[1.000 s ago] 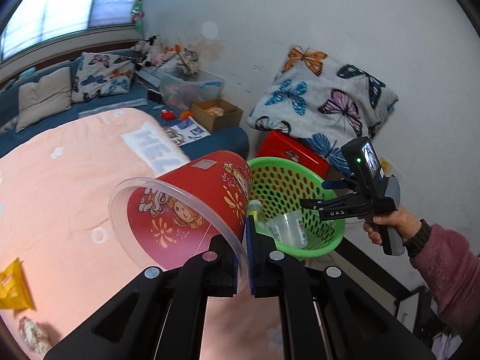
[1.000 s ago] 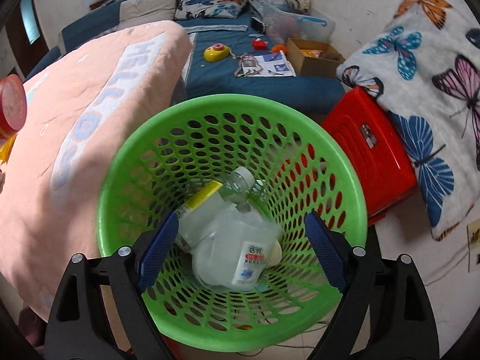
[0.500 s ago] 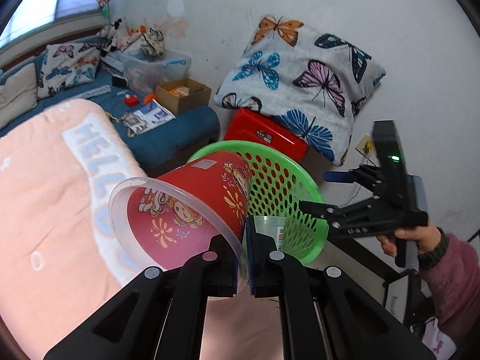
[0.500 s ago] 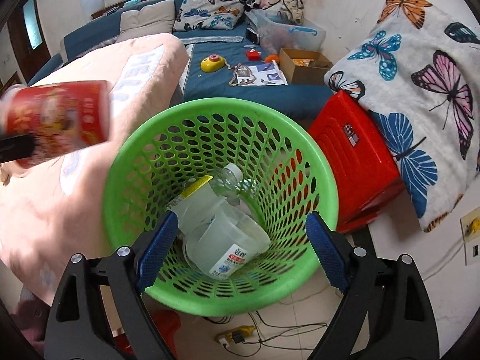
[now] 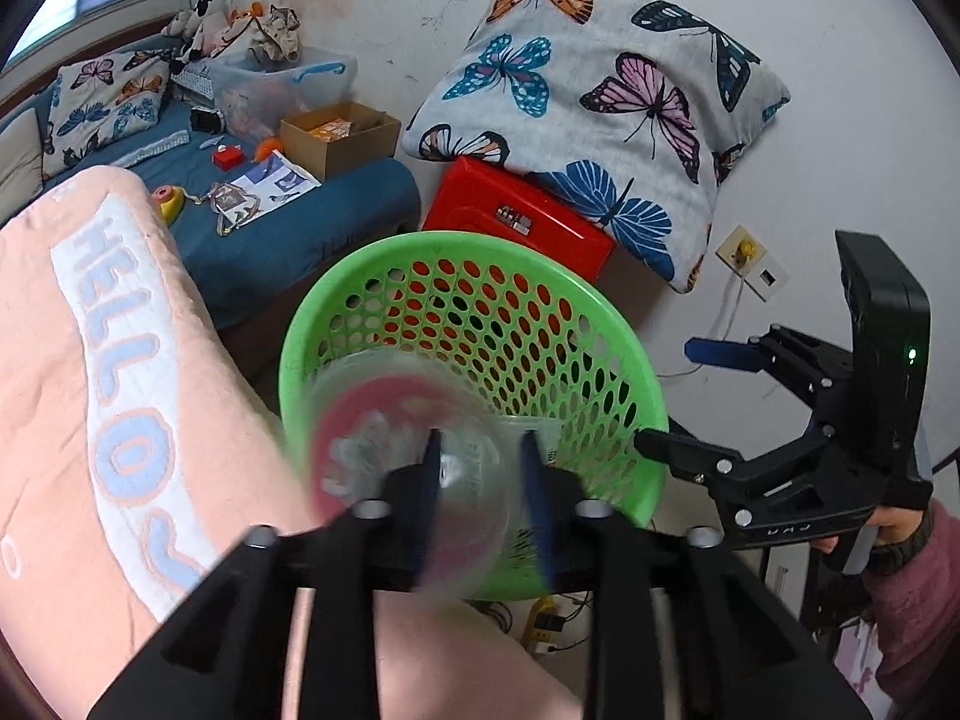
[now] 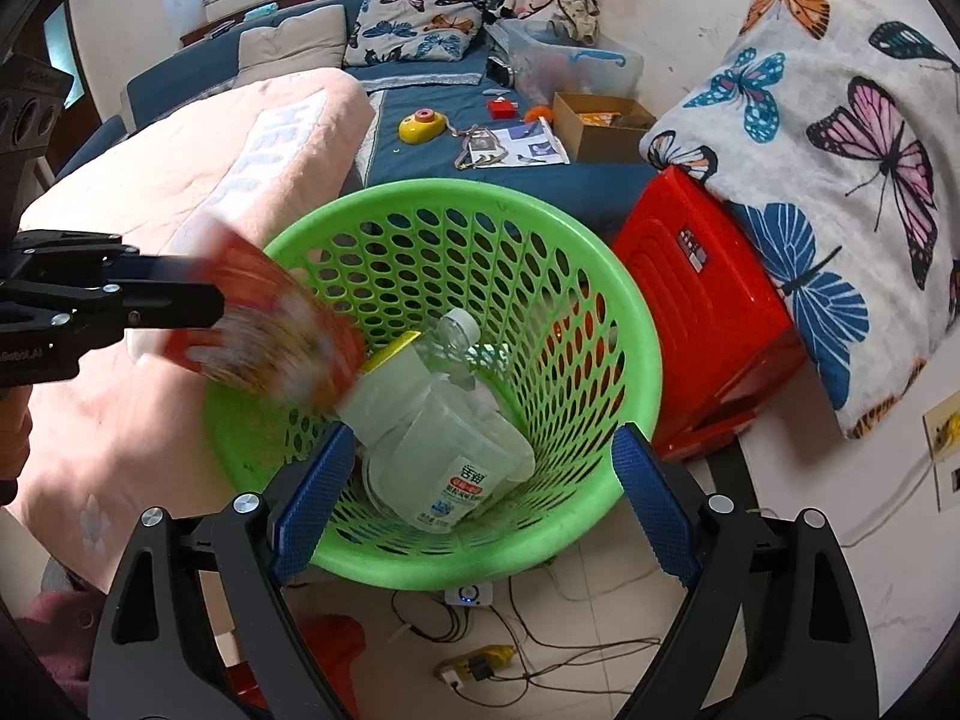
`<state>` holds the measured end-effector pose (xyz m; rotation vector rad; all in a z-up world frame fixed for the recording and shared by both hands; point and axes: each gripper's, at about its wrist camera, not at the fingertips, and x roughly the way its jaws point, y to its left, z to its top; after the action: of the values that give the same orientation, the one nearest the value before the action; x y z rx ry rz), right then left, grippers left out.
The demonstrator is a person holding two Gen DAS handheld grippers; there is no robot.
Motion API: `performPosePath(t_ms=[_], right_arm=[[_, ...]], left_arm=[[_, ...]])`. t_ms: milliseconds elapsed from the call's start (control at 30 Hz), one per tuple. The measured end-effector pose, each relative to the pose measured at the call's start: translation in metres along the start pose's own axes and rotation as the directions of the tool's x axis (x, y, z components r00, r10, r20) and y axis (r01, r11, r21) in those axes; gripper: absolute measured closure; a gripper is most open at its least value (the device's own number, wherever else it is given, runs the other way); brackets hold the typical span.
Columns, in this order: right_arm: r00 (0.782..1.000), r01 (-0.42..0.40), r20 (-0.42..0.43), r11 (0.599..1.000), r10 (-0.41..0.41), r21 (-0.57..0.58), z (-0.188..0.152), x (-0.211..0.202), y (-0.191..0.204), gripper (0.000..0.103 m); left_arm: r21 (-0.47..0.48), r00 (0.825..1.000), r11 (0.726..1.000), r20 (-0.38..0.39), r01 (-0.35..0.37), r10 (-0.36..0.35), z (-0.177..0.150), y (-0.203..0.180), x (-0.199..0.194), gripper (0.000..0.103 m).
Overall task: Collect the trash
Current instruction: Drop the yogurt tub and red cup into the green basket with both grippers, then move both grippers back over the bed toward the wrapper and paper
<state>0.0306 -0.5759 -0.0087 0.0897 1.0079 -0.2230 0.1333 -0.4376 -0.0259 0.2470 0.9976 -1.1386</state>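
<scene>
Over green basket [image 6: 630,324], red cup [image 6: 270,348] newly released

White wall [image 5: 780,12] — blue bed [image 6: 420,96], daylight.

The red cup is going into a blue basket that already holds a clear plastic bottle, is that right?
Not quite: the basket is green, not blue, as the right wrist view shows. The rest stands: the red cup is at its rim, and a clear plastic bottle already lies inside.

Basket [image 6: 624,324] between bed [image 6: 180,192] and stool [image 6: 708,312]; bottles [image 6: 444,432] inside.
</scene>
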Motion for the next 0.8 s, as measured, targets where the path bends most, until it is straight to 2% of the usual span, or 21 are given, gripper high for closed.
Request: performPosePath(t_ms=[67,100,267,567,800], right_arm=[[1.000,0.000,-0.001,1.000,0.000,0.003,-0.001,0.000,-0.001,0.016],[1.000,-0.001,-0.002,1.000,0.001,0.005,-0.002,0.000,0.000,0.016],[1.000,-0.014,0.007,1.000,0.014,0.013,-0.003,-0.005,0.004,0.016],[0.997,-0.063,0.048,0.997,0.065,-0.036,0.007,-0.017,0.037,0.015],[0.989,-0.117,0.078,0.988,0.125,-0.105,0.019,-0.026,0.079,0.014]], left_arm=[[-0.006,1.000,1.000,0.011,0.006,-0.006,0.000,0.000,-0.001,0.059],[-0.008,1.000,1.000,0.014,0.005,-0.004,0.000,0.000,-0.002,0.057],[-0.018,1.000,1.000,0.024,-0.004,0.004,-0.007,0.004,-0.015,0.056],[-0.052,0.990,0.993,0.084,-0.109,0.114,-0.034,0.025,-0.066,0.052],[-0.114,0.964,0.970,0.135,-0.214,0.228,-0.064,0.050,-0.116,0.052]])
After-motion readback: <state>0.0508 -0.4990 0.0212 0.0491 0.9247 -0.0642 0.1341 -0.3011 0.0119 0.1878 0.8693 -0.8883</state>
